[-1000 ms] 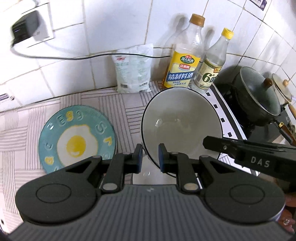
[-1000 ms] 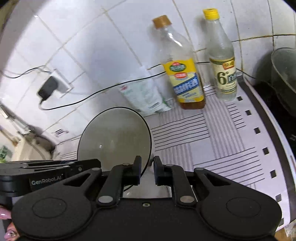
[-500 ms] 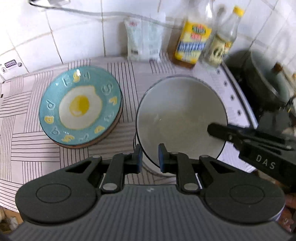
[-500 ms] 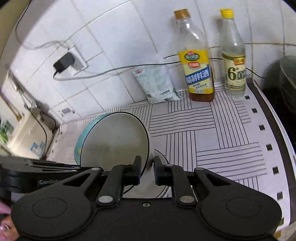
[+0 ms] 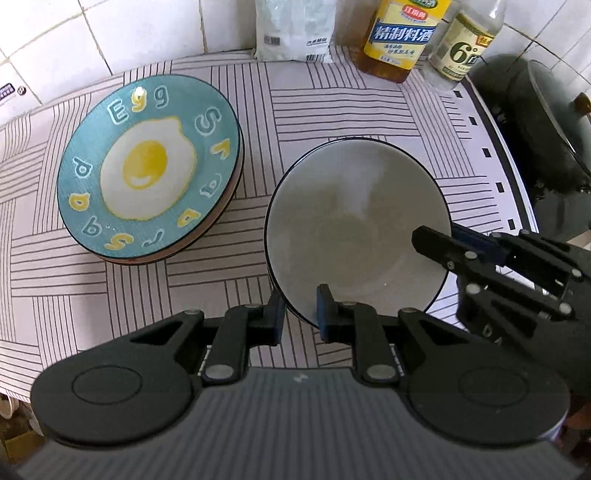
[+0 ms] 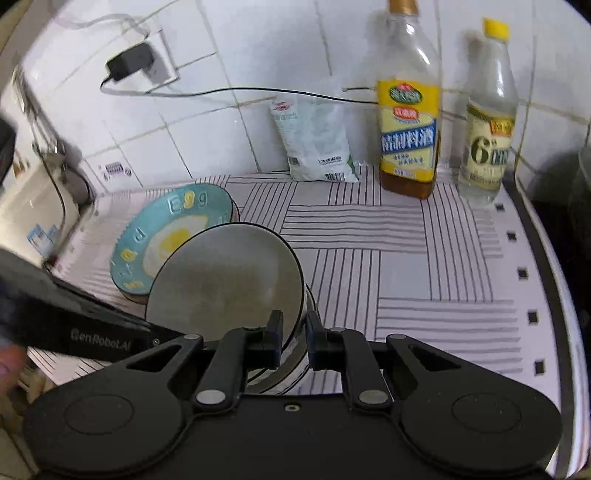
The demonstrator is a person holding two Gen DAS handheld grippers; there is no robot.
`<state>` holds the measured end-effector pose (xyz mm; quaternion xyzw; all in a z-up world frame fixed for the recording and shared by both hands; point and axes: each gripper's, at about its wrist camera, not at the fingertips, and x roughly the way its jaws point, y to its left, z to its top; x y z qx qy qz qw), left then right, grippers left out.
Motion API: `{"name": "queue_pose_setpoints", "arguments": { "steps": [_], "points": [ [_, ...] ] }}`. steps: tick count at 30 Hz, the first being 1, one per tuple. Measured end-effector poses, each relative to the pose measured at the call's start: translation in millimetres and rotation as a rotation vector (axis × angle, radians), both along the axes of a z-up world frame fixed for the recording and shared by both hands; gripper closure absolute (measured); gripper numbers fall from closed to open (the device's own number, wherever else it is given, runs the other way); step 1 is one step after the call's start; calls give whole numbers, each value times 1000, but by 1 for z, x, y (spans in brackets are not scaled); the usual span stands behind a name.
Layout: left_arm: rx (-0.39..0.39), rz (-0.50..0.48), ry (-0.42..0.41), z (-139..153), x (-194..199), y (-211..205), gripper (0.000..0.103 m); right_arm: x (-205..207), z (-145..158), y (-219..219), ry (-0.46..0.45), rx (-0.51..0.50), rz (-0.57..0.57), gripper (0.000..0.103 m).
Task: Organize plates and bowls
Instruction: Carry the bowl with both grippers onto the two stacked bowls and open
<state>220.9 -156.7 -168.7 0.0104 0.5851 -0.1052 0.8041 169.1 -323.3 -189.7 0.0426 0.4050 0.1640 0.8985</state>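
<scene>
A grey-white bowl with a black rim (image 5: pixel 354 221) is held low over the striped counter by both grippers. My left gripper (image 5: pixel 299 314) is shut on its near rim. My right gripper (image 6: pixel 293 334) is shut on the opposite rim and shows at the bowl's right edge in the left wrist view (image 5: pixel 443 243). The bowl also shows in the right wrist view (image 6: pixel 225 284), with another bowl's rim (image 6: pixel 291 373) just beneath it. A teal egg-print plate (image 5: pixel 147 166) lies on a stack to the bowl's left, and shows in the right wrist view (image 6: pixel 166 240).
A white packet (image 5: pixel 291 33), a yellow-label bottle (image 5: pixel 402 37) and a clear bottle (image 5: pixel 461 48) stand along the tiled back wall. A dark lidded pot (image 5: pixel 546 122) sits on the stove at the right. A charger and cable (image 6: pixel 129 66) hang on the wall.
Both grippers have lowered the bowl toward the counter, beside the plate stack. The cameras now look more steeply down, and the grips on the bowl's rim are unchanged.
</scene>
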Motion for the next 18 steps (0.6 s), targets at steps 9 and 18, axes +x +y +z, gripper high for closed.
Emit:
{"name": "queue_pose_setpoints", "arguments": {
  "steps": [9,18],
  "points": [
    [10,50,35,-5,5,1,86,-4,-2,31,-103,-275,80,87],
    [-66,98,-32,21,-14,10,84,-26,11,13,-141,-174,70,85]
  ]
}}
